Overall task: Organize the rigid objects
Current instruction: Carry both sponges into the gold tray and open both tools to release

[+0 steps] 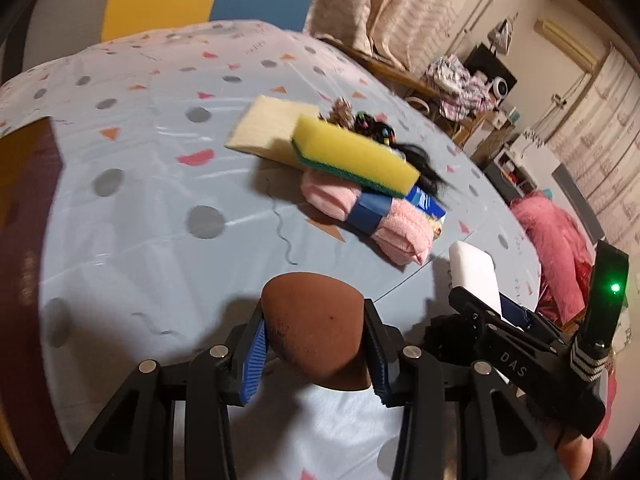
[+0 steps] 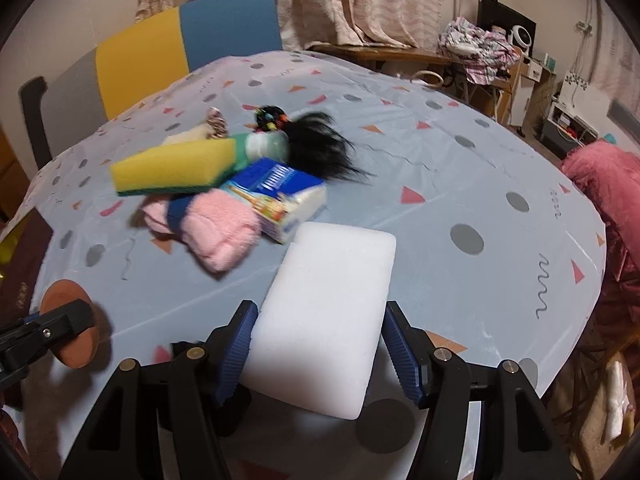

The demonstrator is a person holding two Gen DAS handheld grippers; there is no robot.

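Note:
My left gripper (image 1: 314, 340) is shut on a brown egg-shaped sponge (image 1: 316, 304), held a little above the tablecloth. The same sponge (image 2: 66, 292) and the left gripper show at the left edge of the right wrist view. My right gripper (image 2: 320, 320) is shut on a white rectangular block (image 2: 332, 300), its blue pads pressing both long sides. That block (image 1: 474, 272) also appears to the right in the left wrist view. Both grippers hover near the table's front edge.
A pile lies mid-table: a yellow-green sponge (image 2: 172, 170), cream sponge (image 1: 268, 128), pink towel (image 2: 220, 232) with a blue band, tissue pack (image 2: 280, 196), black hair piece (image 2: 320, 148) and beaded hair tie (image 2: 270, 116). A patterned blue tablecloth (image 2: 460, 184) covers the table. A yellow-blue chair (image 2: 180, 40) stands behind.

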